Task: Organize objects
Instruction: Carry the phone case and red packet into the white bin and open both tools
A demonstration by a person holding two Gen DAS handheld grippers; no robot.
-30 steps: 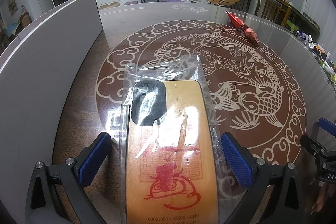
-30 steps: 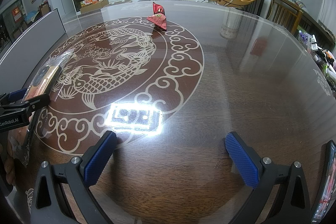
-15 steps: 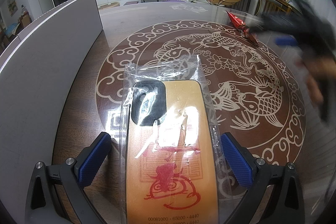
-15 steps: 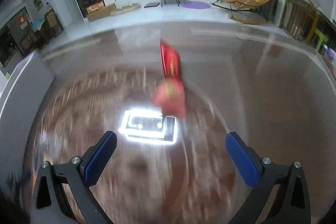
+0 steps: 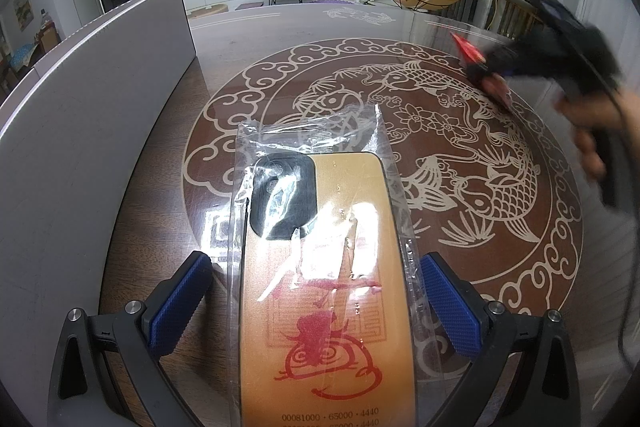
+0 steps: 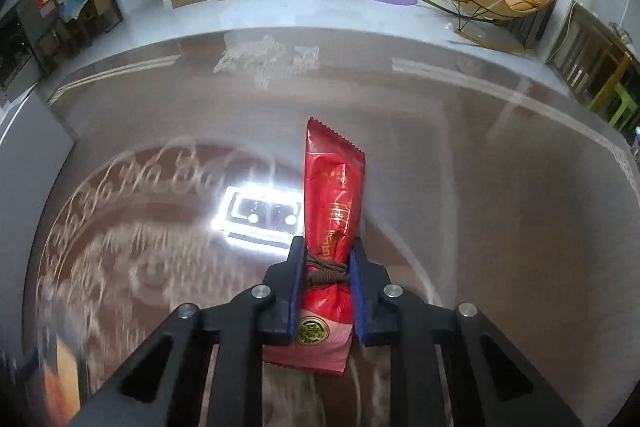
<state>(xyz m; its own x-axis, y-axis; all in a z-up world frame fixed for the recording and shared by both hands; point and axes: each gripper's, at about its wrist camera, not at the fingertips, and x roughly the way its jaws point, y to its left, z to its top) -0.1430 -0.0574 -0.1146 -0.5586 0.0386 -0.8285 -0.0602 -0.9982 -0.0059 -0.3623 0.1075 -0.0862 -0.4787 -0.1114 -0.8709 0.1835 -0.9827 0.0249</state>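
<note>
from my left wrist view, my left gripper (image 5: 316, 301) has its blue pads (image 5: 178, 303) well apart on either side of a phone case (image 5: 328, 291) sealed in a clear plastic bag (image 5: 308, 135). neither pad presses on it that i can see, and whether the bag's crinkled edge brushes the right pad i cannot tell. the case is orange-tan with a black camera cutout at its far left corner and a red drawing with a faint square seal behind it. near the bottom edge i read "00081000 · 65000 · 4440". it lies over the near left part of the glossy brown table (image 5: 520, 327), on the pale koi-and-cloud pattern (image 5: 460, 147). a grey panel (image 5: 80, 147) runs along the left side. far right, my right gripper (image 5: 490, 81) shows as a dark blur with a green light, one hand (image 5: 592, 131) behind it, and the red tip of the red snack packet (image 5: 466, 49) sticks out past it.

from my right wrist view, my right gripper (image 6: 325, 281) has just been closing and now sits clamped on the red snack packet (image 6: 332, 203), pads pinching the spot where a brown cord (image 6: 326, 269) is wound around it. the packet stands up along the fingers, its zigzag end pointing far. it has gold characters too small for me to read and a round gold emblem (image 6: 310, 331) near its lower end. the table beneath is motion-blurred, with a bright lamp reflection (image 6: 260, 217) just left of the packet.
</note>
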